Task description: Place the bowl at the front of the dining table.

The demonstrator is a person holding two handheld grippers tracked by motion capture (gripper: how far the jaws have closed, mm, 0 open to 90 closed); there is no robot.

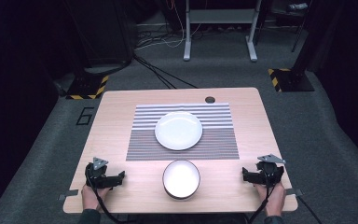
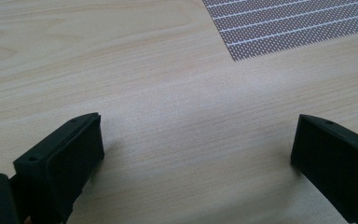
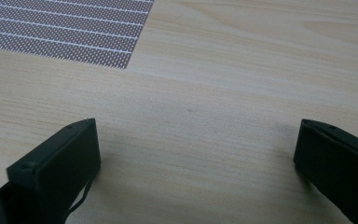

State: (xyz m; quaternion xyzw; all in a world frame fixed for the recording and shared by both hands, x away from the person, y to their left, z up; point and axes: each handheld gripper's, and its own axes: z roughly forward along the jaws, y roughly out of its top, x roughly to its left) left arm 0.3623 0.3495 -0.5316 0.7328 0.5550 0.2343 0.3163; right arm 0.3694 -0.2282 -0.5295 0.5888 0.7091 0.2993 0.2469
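Well, from the high view the bowl [image 1: 181, 178] sits at the near edge of the table [image 1: 242, 100], midway between the two hands and well apart from each. It is round, dark on the outside and white within, upright and empty as far as I can see. Beyond it, a white plate [image 1: 178, 130] rests on the striped mat [image 1: 214, 140], just past the bowl but not touching it. The left gripper [image 1: 117, 178] lies near the front left corner, the right gripper [image 1: 245, 174] near the front right, both pointing inward toward the bowl.

Over in the left gripper view, the two black jaws stand spread wide over bare wood with nothing between them, and a corner of the mat [image 2: 289, 28] shows at the top right.

Then the right gripper view tells the same story (mirrored, really): jaws wide apart, empty, hovering low over the wood, with the mat [image 3: 65, 28] corner at the top left.

What worries me is the bowl's place. It stands so close to the near edge that a clumsy push from either side could slide it off toward the person. Its rim looks smooth and glossy, so a pinch on one side alone might slip or tip it. Carried over carelessly, it could also knock the plate, which would likely chip or skid on the mat.
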